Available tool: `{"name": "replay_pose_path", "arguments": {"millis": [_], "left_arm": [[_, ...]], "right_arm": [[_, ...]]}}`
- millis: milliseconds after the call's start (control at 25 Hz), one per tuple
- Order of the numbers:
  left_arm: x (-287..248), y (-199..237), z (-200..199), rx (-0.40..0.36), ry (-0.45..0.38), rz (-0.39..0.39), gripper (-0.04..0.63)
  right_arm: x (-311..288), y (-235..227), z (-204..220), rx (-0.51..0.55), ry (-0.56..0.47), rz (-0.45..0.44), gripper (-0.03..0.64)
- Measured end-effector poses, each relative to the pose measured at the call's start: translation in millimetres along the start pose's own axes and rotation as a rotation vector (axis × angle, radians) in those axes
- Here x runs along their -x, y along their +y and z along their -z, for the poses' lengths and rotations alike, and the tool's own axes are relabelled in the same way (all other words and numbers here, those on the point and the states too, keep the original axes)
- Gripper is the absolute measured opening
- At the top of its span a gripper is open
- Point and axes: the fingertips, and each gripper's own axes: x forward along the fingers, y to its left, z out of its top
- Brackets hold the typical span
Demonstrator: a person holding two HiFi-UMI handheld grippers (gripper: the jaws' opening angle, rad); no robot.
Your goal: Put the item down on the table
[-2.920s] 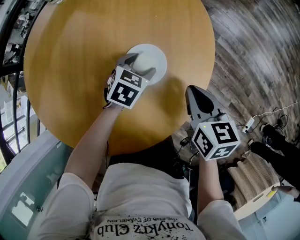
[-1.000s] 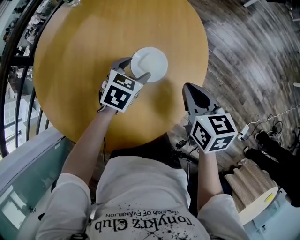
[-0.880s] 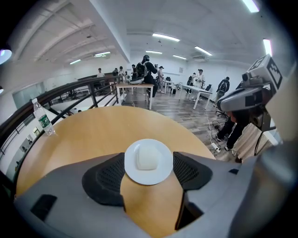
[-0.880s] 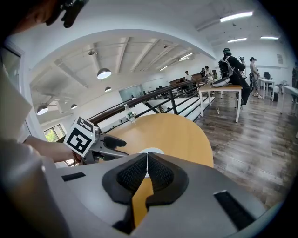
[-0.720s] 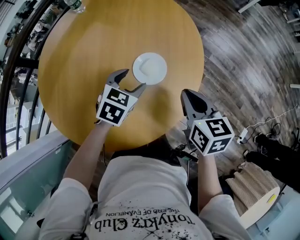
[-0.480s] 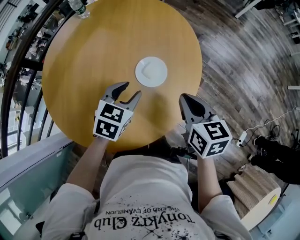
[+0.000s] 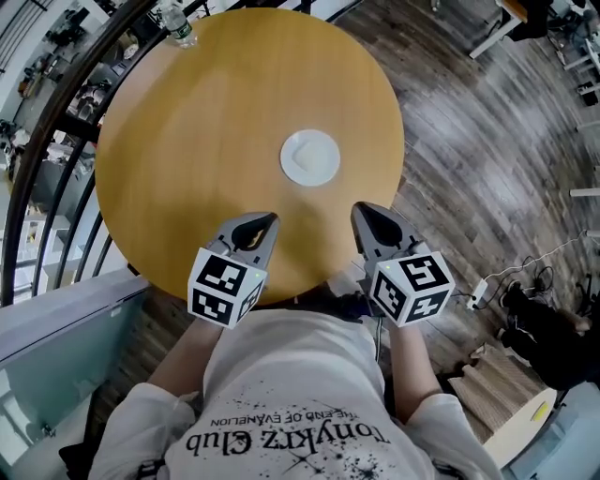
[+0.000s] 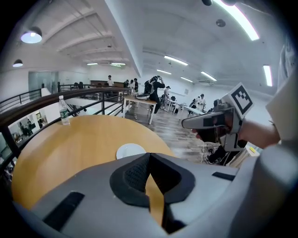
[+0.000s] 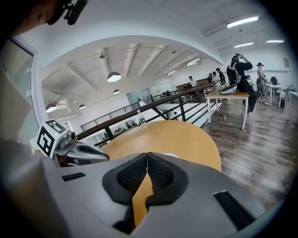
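Observation:
A small white plate (image 7: 310, 157) lies alone near the middle of the round wooden table (image 7: 197, 122); it also shows in the left gripper view as a white plate (image 8: 130, 150). My left gripper (image 7: 269, 219) hovers over the table's near edge, well short of the plate. Its jaws have just been closing with nothing between them, and they now stand shut and empty (image 8: 149, 155). My right gripper (image 7: 357, 210) hangs beside it at the near right edge, also shut and empty (image 9: 147, 154).
A plastic water bottle (image 7: 175, 19) stands at the table's far left edge, next to a black railing (image 7: 52, 131). Dark wood flooring (image 7: 487, 141) lies to the right, with cables and a power strip (image 7: 480, 292) near my right side.
The left gripper let go of the plate, drew back toward the near edge and rose, and its jaws closed. The right gripper also pulled back a little. The plate stays on the table.

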Motion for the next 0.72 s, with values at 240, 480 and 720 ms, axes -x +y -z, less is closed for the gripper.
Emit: {"name": "replay_pose_path", "arguments": {"millis": [240, 480, 720], "left_arm": [[8, -14, -4, -0.008, -0.017, 0.003, 0.023], [7, -5, -26, -0.027, -0.048, -0.016, 0.023], [9, -9, -31, -0.027, -0.053, -0.015, 0.023]], "right_arm": [[3, 11, -4, 0.025, 0.014, -0.035, 0.025], [8, 7, -11, 0.034, 0.009, -0.039, 0.025], [9, 4, -10, 0.032, 0.007, -0.038, 0.025]]}}
